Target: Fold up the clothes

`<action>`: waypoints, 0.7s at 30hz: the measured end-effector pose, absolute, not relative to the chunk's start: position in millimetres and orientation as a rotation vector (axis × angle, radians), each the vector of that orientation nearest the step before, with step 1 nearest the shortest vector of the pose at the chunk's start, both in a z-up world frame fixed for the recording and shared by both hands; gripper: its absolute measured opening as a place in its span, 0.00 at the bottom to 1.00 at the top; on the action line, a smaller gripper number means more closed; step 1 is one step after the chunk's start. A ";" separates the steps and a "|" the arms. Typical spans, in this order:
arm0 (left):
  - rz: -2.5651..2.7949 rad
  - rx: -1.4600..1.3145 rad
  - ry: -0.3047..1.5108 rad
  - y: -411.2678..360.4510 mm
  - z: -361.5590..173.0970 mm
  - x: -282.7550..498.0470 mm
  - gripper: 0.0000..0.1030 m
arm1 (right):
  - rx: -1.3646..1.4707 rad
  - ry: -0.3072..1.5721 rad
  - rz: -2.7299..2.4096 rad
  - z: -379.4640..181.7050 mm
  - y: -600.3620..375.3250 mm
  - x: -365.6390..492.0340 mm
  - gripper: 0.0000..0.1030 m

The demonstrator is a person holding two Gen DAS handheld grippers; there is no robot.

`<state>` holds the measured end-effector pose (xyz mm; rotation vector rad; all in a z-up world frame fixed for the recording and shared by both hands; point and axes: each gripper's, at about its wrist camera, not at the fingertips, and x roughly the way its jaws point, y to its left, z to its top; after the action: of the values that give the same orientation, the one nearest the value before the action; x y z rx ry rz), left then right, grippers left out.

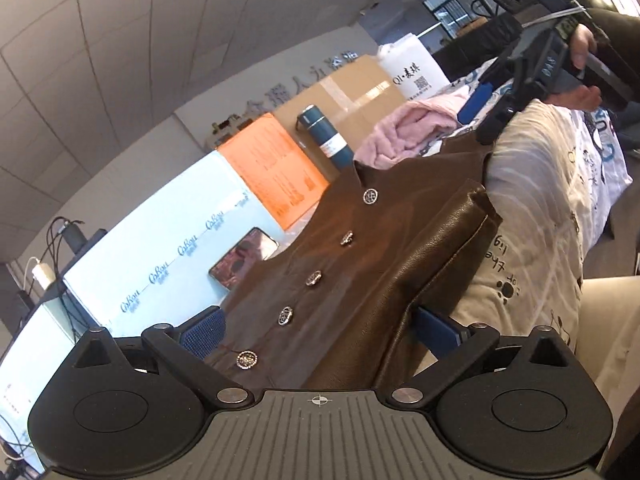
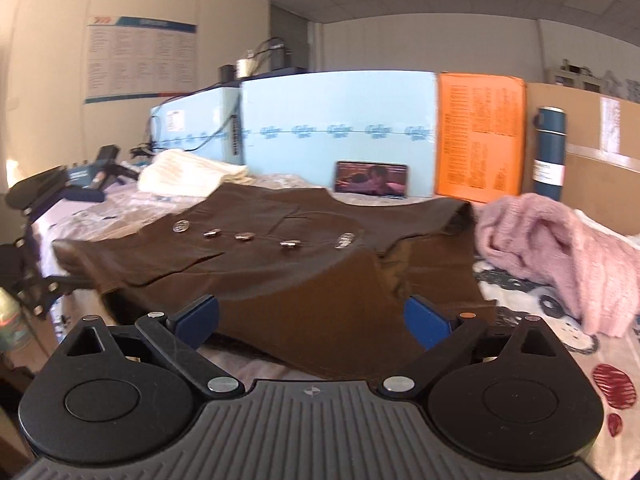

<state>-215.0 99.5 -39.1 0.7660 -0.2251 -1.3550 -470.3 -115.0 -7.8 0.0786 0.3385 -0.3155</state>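
Bed-like surface with a printed sheet [image 2: 560, 320], office room behind, tiled ceiling. Brown vest [image 2: 280, 264] lies spread on the sheet, front up, five metal buttons [image 2: 245, 236] in a row across the middle of the right wrist view. One side panel is folded over, seen in the left wrist view as a doubled flap at about 3 o'clock of the vest.

Left gripper [image 1: 320, 330]: jaws wide apart, blue pads either side of the vest's lower edge, fabric between them but not pinched as far as visible. Right gripper [image 2: 316, 320]: jaws also wide apart, vest hem lying between the pads, no grip seen. In the left wrist view the right gripper [image 1: 494, 122] shows at 1 o'clock, held in a hand [image 1: 582, 46], its tip at the vest's far corner; contact there cannot be told.

Pink sweater [image 2: 552, 248] heaped at 3 o'clock of the vest, just beside it. Cream knit [image 2: 188, 176] at 10 o'clock. Phone [image 2: 371, 185] propped at 12 o'clock against a light blue foam board [image 2: 340, 120]. Orange sheet [image 2: 480, 140] and dark blue flask [image 2: 549, 152] at 1–2 o'clock, cardboard box [image 2: 588, 160] behind the flask. Wall poster [image 2: 140, 58] at far left.
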 end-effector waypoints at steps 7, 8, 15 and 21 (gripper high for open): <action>-1.470 0.699 -0.128 94.2 -38.1 -205.5 0.25 | -0.064 0.445 -0.197 -19.5 -88.2 -443.2 0.97; -1.474 0.679 -0.122 93.9 -36.3 -203.3 0.18 | -0.078 0.458 -0.198 -20.9 -87.0 -439.8 0.97; -1.489 0.606 -0.096 97.4 -31.7 -190.7 0.12 | -0.179 0.518 -0.321 -26.1 -102.2 -423.3 0.97; -1.517 0.707 -0.141 102.9 -40.4 -193.7 0.23 | -0.261 0.568 -0.532 -24.1 -137.6 -430.9 0.96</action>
<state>-193.7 102.9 -40.4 0.7072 -0.1406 -1.5170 -430.9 -137.6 -24.1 -0.2610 0.5681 -0.5320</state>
